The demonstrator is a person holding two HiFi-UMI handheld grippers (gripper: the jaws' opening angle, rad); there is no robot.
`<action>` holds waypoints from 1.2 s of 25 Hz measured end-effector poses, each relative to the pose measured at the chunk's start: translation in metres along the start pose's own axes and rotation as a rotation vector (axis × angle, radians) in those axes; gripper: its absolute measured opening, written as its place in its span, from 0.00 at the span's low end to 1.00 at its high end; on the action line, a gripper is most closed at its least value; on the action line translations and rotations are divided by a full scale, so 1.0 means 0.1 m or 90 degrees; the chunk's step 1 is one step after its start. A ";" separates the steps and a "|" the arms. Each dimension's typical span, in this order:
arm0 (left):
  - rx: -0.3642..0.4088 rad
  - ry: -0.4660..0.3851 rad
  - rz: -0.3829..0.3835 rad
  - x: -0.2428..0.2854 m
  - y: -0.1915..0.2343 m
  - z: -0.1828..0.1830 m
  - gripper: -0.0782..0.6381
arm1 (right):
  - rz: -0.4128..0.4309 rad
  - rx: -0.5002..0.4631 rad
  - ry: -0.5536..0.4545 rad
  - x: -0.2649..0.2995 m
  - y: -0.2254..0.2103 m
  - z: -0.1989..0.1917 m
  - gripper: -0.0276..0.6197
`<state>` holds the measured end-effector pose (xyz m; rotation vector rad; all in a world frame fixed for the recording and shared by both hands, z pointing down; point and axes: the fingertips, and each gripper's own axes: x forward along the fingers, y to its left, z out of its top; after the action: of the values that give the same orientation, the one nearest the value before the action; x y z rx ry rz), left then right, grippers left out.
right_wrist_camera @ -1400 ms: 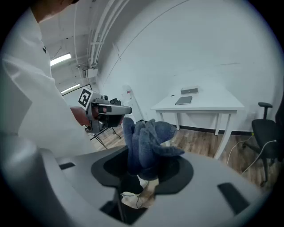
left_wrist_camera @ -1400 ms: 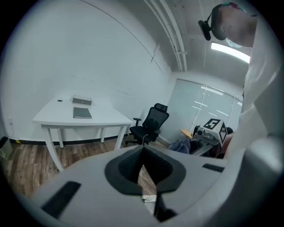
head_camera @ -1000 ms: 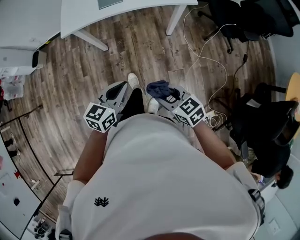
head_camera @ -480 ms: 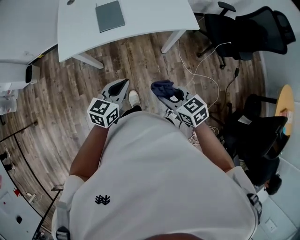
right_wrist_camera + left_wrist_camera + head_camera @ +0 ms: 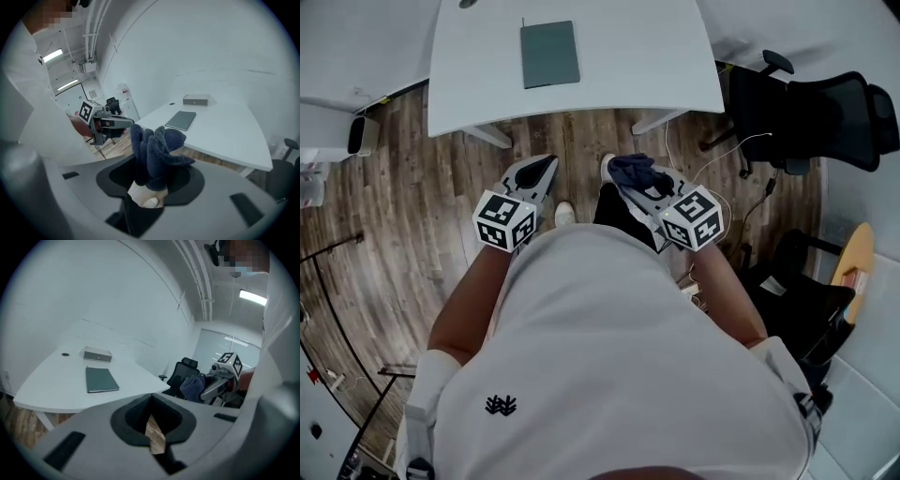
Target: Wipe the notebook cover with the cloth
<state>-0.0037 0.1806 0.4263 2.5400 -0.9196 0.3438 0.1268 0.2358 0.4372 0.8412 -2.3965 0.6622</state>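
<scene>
Hidden: both hands, lost under the white shirt (image 5: 609, 356) in the head view; far end of the table (image 5: 675, 56) cut off at the top of the frame; lower end of the cloth (image 5: 154, 154) buried between the pads.
Notebook (image 5: 550, 53): closed, dark grey-green, flat on the white table, ahead of both grippers and well apart from them.
Cloth: dark blue, bunched, sticking up out of the right gripper, above the wooden floor (image 5: 412, 187), short of the table's near edge.
Right gripper (image 5: 623, 180): clamped on the cloth.
Left gripper (image 5: 152, 427): jaws together, nothing between them, beside the right one.
Beyond: small grey box (image 5: 97, 355) just past the notebook; black chair (image 5: 825, 117) to the right.
</scene>
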 end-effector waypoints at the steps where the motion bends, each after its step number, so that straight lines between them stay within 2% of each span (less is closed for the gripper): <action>1: -0.006 -0.001 0.013 0.05 0.11 0.03 0.12 | 0.009 -0.007 0.005 0.07 -0.10 0.08 0.29; 6: -0.029 0.000 0.080 0.28 0.59 0.19 0.12 | 0.059 -0.062 0.032 0.42 -0.61 0.55 0.29; 10: -0.040 0.006 0.145 0.59 0.97 0.33 0.12 | 0.127 -0.111 0.063 0.75 -1.09 0.88 0.29; 17: -0.087 0.028 0.244 1.14 1.44 0.31 0.12 | 0.226 -0.234 0.136 1.27 -1.76 1.13 0.29; 24: -0.112 0.064 0.324 1.39 1.77 0.14 0.12 | 0.320 -0.301 0.193 1.78 -1.91 1.20 0.29; 30: -0.127 0.100 0.323 1.62 2.02 -0.02 0.12 | 0.346 -0.327 0.233 2.20 -1.91 1.20 0.29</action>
<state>-0.0143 -0.0486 0.5465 2.0418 -1.4499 0.5578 0.0701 -0.0596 0.5316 -0.1425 -2.2844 0.3162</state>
